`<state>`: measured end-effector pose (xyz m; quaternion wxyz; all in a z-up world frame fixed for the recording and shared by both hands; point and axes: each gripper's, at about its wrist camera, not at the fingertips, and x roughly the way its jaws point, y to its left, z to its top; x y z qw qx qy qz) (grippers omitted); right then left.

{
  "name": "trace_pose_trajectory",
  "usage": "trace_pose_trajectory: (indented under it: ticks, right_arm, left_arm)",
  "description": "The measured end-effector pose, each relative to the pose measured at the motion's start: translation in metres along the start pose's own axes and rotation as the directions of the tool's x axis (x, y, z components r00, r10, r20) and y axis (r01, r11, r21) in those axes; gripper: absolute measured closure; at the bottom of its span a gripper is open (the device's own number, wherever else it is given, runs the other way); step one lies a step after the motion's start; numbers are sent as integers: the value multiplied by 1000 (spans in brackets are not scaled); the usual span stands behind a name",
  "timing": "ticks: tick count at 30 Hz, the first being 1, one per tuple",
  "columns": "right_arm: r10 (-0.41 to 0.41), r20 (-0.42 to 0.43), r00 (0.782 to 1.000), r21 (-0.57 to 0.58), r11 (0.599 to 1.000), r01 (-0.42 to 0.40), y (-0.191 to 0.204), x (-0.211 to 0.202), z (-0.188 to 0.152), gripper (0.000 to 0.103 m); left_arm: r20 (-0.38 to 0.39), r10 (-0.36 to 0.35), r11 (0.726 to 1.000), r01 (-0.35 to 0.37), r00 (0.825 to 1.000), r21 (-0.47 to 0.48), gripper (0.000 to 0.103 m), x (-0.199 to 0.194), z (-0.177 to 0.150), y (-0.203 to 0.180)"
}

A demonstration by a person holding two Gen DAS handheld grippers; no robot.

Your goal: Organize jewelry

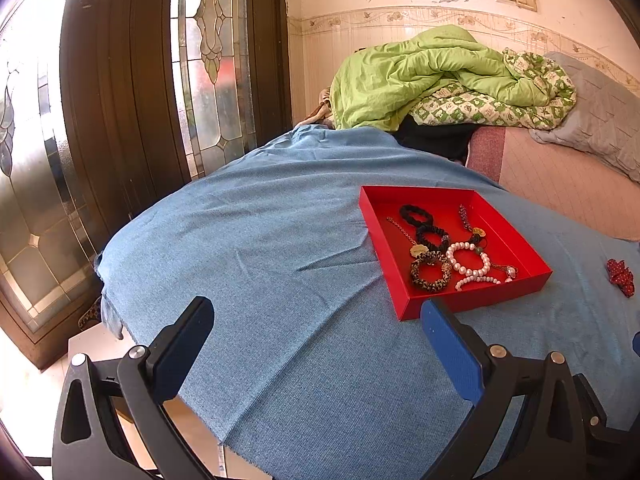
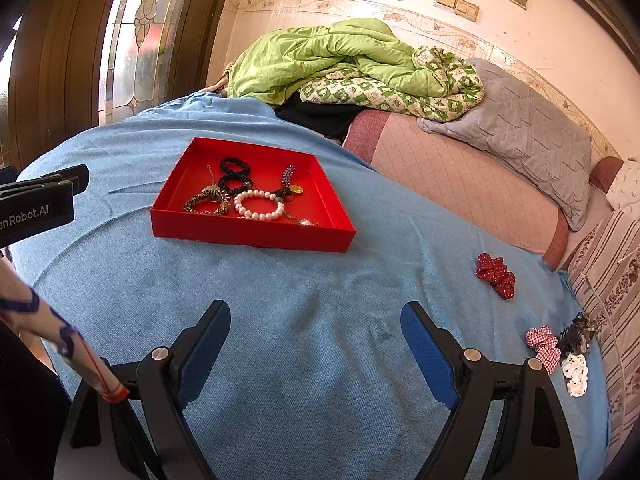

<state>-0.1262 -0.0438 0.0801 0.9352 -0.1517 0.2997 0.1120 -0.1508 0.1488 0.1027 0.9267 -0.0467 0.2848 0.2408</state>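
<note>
Both grippers spread wide, holding nothing, above blue cloth (image 2: 320, 320).
Ahead-right of right gripper (image 2: 316, 340): red dotted scrunchie (image 2: 496, 275), likely soft, light; best pinched across its bunched middle. Ahead of left gripper (image 1: 316, 336): red tray (image 1: 472, 300).

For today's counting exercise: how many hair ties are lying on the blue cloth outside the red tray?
4: red polka-dot scrunchie right of the red tray; red gingham scrunchie, dark hair tie and white spotted scrunchie clustered at the cloth's right edge. Others may be hidden.
</note>
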Motion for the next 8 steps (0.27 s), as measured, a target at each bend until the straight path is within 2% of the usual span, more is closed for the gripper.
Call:
trace_pose_trajectory:
  ticks: [3,5,8]
  right_arm:
    - [1,0,1000,0,1000,-1,0,0,0,13]
    - [2,0,1000,1,1000,-2,0,0,0,13]
    - [1,-1,1000,6,1000,-1,-2,1,-1,13]
  left_arm:
    - [-4,3,1000,-3,1000,9,0,0,0,0]
    - [-15,33,999,-33,999,24,0,1,1,0]
    - [-36,25,999,-24,999,23,0,6,2,4]
